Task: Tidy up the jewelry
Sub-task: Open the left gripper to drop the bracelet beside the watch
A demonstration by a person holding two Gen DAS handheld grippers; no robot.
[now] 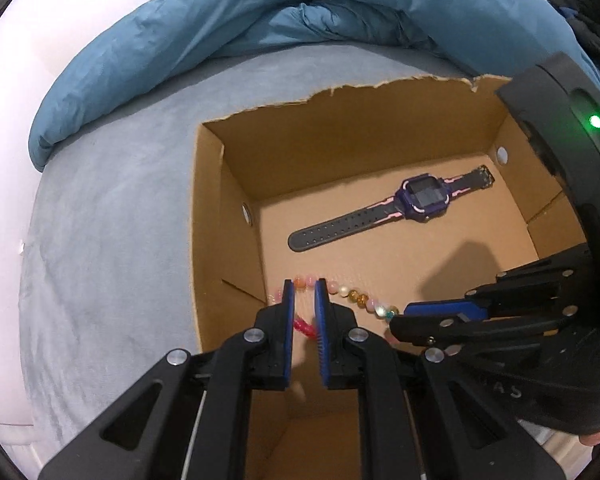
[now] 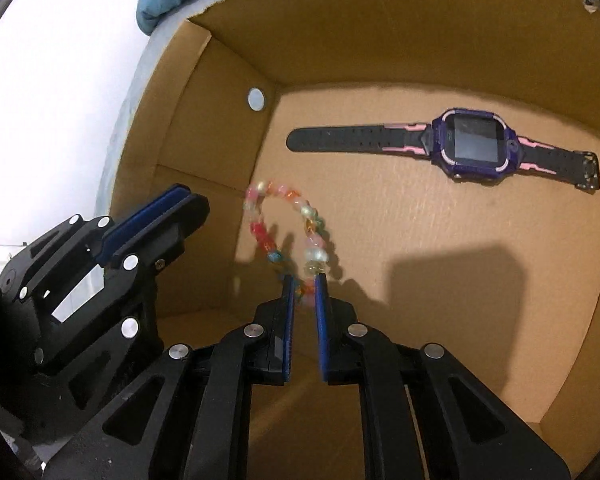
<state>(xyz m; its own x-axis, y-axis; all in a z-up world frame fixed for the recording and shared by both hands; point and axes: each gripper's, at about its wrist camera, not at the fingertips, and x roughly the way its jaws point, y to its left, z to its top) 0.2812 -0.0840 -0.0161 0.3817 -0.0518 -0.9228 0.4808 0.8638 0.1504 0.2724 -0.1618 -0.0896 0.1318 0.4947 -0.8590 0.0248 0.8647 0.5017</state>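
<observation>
Presently, step: the bracelet (image 2: 315, 254) is judged to be at the point of being set down in the box (image 2: 380, 40).
Right gripper (image 2: 303, 280): pinched on the bracelet. A few beads are seen between the pads, and the rest of the loop sticks out ahead of the tips.
Left gripper (image 1: 304, 286): pressed together with nothing held. It is placed just beside the box's left wall, apart from the bracelet.
Bracelet: held over the near left part of the box floor, close to the left wall. A shadow is cast below it, so it is taken to be clear of the cardboard, though blur leaves this uncertain.
Watch (image 2: 474, 144): laid flat along the far wall with its strap stretched out and its face toward the far right corner, well apart from the bracelet.
Box: stood open on the bed (image 1: 120, 200), with a torn far rim. A duvet (image 1: 220, 12) is bunched behind it.
Next move: the right pads are to be spread so that the bracelet drops near the left wall. Both grippers are then to be lifted clear without the walls being knocked.
Risk: a bead may be caught on a pad.
</observation>
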